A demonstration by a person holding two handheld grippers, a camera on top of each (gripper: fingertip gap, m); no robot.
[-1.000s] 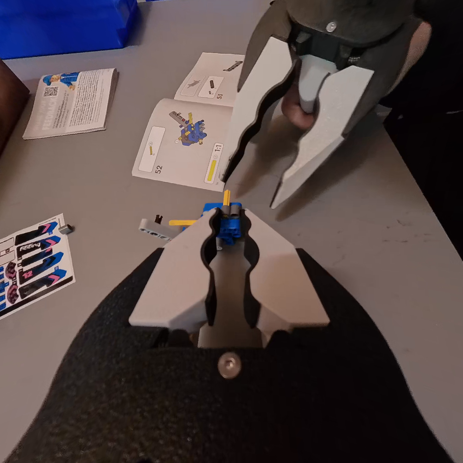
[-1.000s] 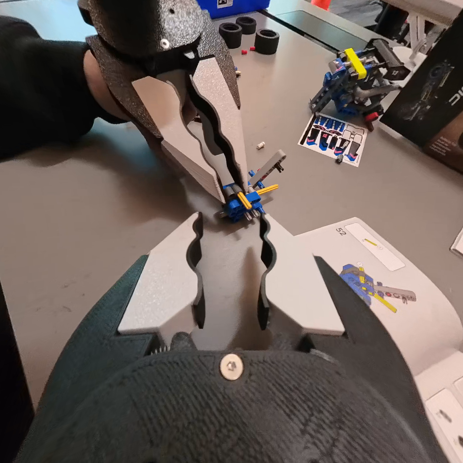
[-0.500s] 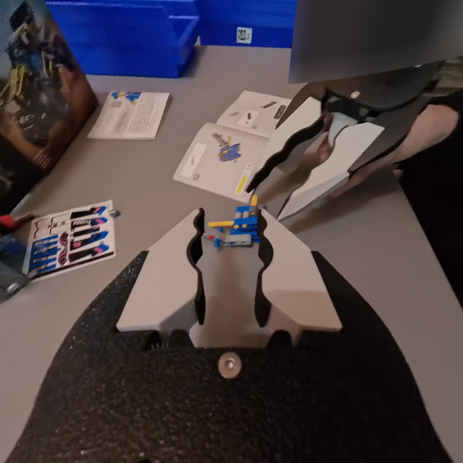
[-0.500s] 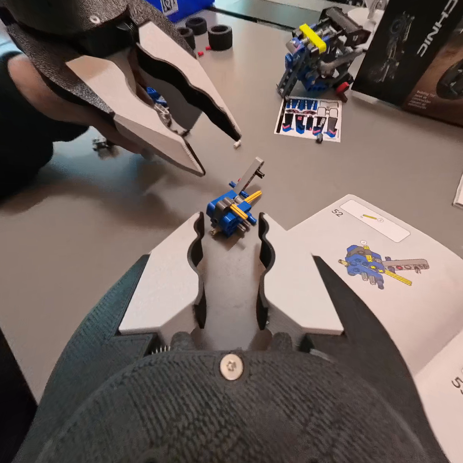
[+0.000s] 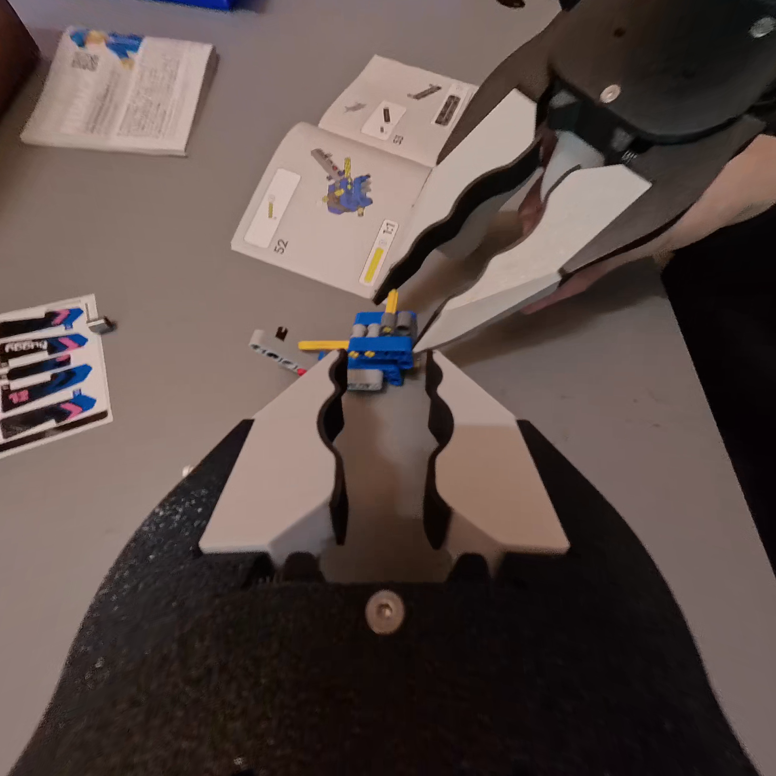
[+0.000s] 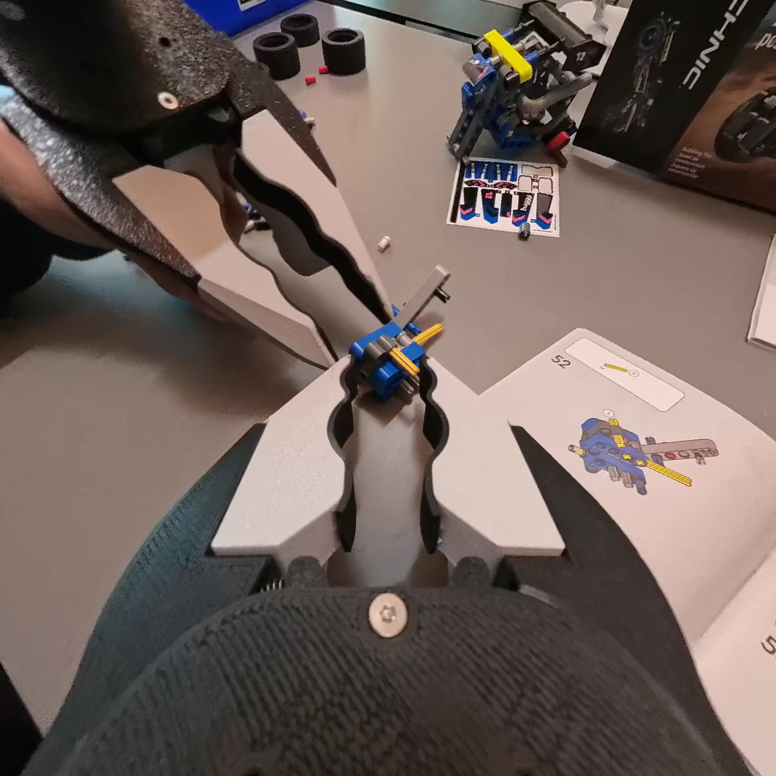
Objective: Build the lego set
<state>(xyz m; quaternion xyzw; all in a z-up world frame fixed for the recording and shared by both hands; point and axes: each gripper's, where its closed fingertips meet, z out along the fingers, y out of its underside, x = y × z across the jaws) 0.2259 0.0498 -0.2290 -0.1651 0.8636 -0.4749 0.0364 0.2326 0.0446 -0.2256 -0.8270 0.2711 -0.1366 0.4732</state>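
A small blue lego assembly [image 6: 384, 369] with yellow axles and a grey beam [image 6: 424, 294] rests on the grey table. My right gripper [image 6: 386, 365] is shut on its blue block, both fingertips touching it. In the left wrist view the assembly [image 5: 378, 348] lies between the tips of my left gripper [image 5: 382, 357], which is open and straddles it without clamping. The right gripper [image 5: 397, 323] reaches in there from the upper right. The left gripper [image 6: 361, 338] shows in the right wrist view at the assembly's far side.
An open instruction booklet [image 5: 336, 201] lies just beyond the assembly. A sticker sheet [image 6: 504, 197], a partly built model [image 6: 516, 96], three black tyres [image 6: 310, 46], the set's box [image 6: 693, 84] and a loose white pin [image 6: 383, 242] are farther off. A leaflet [image 5: 121, 92] lies far left. Less than 4 cm separates the two grippers' tips.
The left gripper let go of the assembly, lifted away, then came back down open around it. The right gripper moved forward and closed on the blue block.
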